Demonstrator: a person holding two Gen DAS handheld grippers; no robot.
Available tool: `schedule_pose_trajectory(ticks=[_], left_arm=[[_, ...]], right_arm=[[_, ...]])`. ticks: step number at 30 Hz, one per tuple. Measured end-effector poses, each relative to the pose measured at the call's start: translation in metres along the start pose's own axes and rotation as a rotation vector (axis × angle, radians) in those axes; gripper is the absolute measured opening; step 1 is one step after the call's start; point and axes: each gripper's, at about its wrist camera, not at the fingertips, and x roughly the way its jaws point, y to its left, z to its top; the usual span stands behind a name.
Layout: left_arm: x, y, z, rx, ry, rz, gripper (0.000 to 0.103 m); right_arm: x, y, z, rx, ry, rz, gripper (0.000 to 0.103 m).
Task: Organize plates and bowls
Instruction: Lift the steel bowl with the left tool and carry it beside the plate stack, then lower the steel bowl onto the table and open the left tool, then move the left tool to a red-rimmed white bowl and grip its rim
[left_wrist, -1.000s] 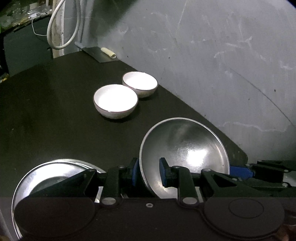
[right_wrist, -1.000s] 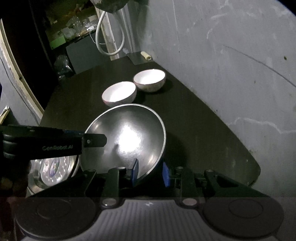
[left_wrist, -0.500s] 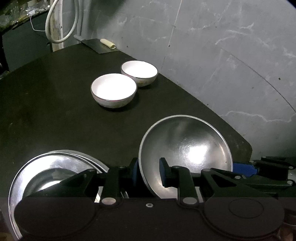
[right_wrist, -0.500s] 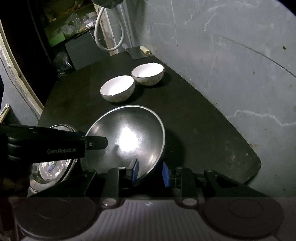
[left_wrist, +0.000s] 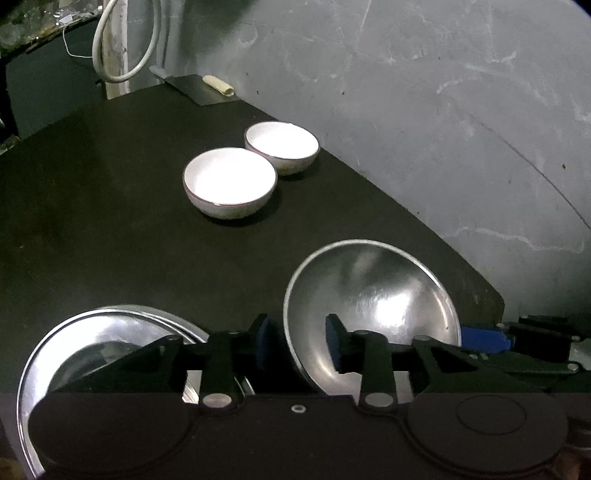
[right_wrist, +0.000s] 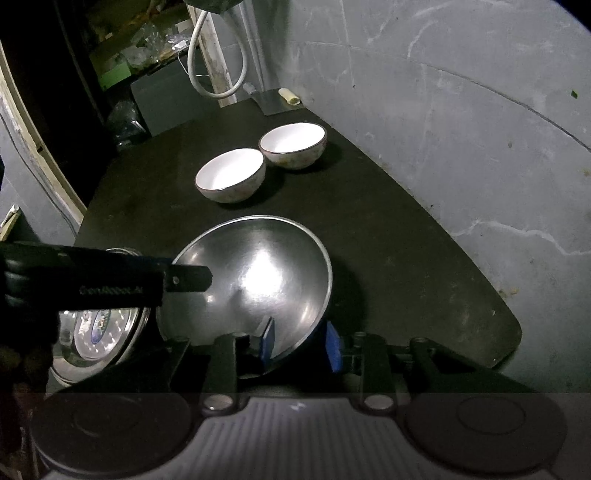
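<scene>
A large steel bowl (left_wrist: 373, 306) (right_wrist: 255, 280) is held tilted above the black table between both grippers. My left gripper (left_wrist: 297, 341) straddles its left rim with the blue pads a little apart from it. My right gripper (right_wrist: 299, 345) is shut on its right rim. Two white ceramic bowls (left_wrist: 229, 181) (left_wrist: 281, 146) stand side by side farther back; they also show in the right wrist view (right_wrist: 231, 180) (right_wrist: 293, 145). A stack of steel plates (left_wrist: 110, 343) (right_wrist: 99, 332) lies at the near left.
The black table (left_wrist: 92, 229) has a rounded right edge beside a grey wall (left_wrist: 443, 110). A small metal sheet with a pale roll (left_wrist: 218, 85) lies at the far end. A white hose (left_wrist: 110, 44) hangs behind it.
Both grippers and the steel bowl have drifted slightly; the left pads have opened a little around the rim. The white bowls have not moved.
</scene>
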Motion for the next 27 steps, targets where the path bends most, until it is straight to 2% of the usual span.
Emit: schedule_pose_trajectory(ticks=[5, 6, 9, 11, 13, 14, 17, 21, 27], left_arm=[[-0.008, 0.002, 0.008, 0.0, -0.037, 0.014, 0.054], [-0.009, 0.003, 0.01, -0.001, -0.044, 0.016, 0.056], [-0.012, 0.007, 0.017, -0.008, -0.071, 0.028, 0.074], [-0.013, 0.011, 0.022, -0.019, -0.097, 0.037, 0.091], [-0.013, 0.015, 0.027, -0.033, -0.117, 0.047, 0.098], [-0.012, 0.017, 0.03, -0.042, -0.125, 0.055, 0.101], [-0.007, 0.026, 0.039, -0.075, -0.131, 0.075, 0.102], [0.0, 0.041, 0.049, -0.122, -0.134, 0.097, 0.102], [0.015, 0.065, 0.064, -0.17, -0.129, 0.141, 0.102]], right_arm=[[-0.002, 0.0, 0.005, -0.012, -0.019, -0.005, 0.037], [-0.002, -0.001, 0.007, -0.011, -0.023, -0.005, 0.04], [-0.001, -0.002, 0.013, -0.01, -0.038, -0.007, 0.051], [0.001, -0.002, 0.018, -0.011, -0.048, -0.007, 0.058], [0.003, -0.002, 0.023, -0.012, -0.056, -0.006, 0.066], [0.004, -0.002, 0.026, -0.012, -0.059, -0.004, 0.073], [0.01, -0.001, 0.035, -0.013, -0.068, 0.004, 0.088], [0.022, 0.001, 0.048, -0.015, -0.074, 0.018, 0.1], [0.046, 0.004, 0.072, -0.018, -0.069, 0.032, 0.103]])
